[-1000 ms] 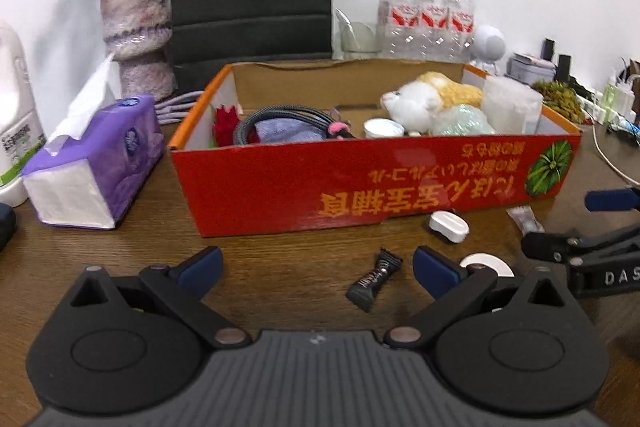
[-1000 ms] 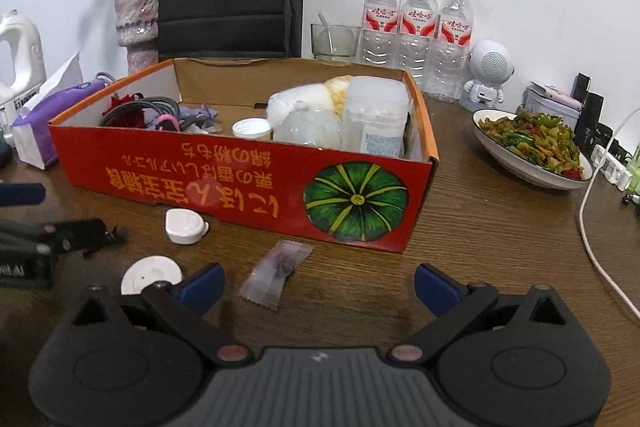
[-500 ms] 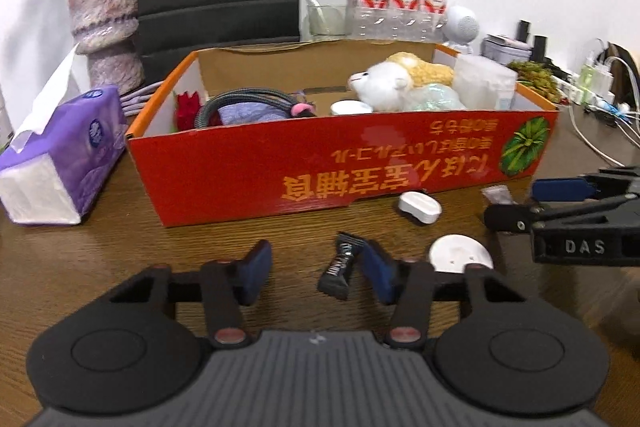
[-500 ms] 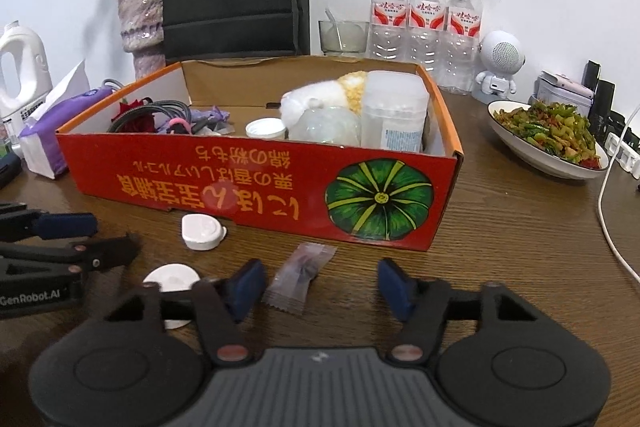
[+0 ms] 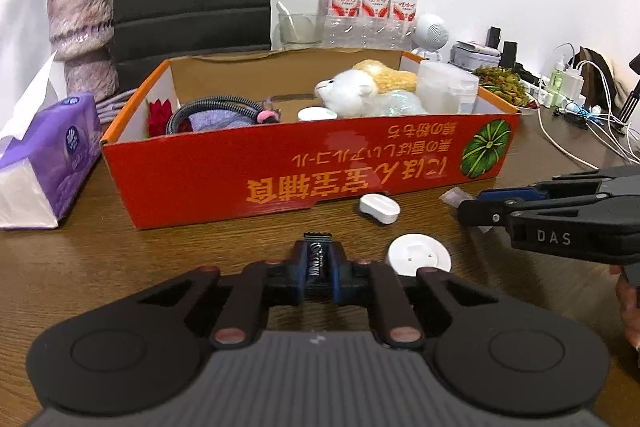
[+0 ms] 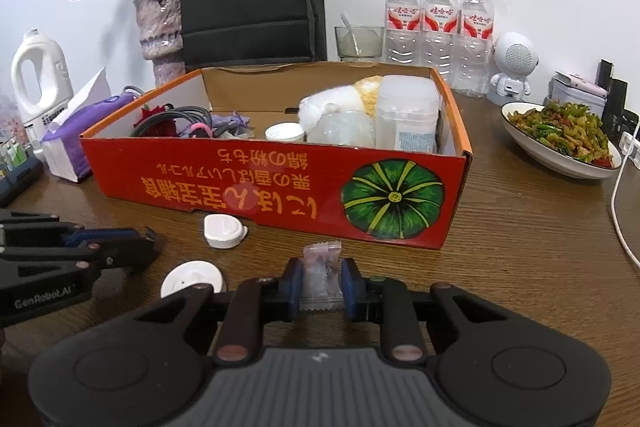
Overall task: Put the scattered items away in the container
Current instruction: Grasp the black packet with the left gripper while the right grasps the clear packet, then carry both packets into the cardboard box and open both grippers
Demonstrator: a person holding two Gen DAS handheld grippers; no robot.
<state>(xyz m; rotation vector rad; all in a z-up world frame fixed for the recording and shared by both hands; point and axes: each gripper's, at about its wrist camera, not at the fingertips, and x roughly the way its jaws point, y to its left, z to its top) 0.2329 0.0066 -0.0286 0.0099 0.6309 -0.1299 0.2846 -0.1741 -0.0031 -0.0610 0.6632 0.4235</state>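
Left wrist — candy (image 5: 318, 259) gripped, box (image 5: 304, 171) ahead

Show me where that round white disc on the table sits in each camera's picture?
Left wrist view: round white disc lies right of centre, beside the gripper's right finger.
Right wrist view: disc lies lower left.
Shared landmark: the red box, behind it in both.

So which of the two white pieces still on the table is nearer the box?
The small rounded white cap, just beside the box front; the flat round disc lies closer to the tongs.
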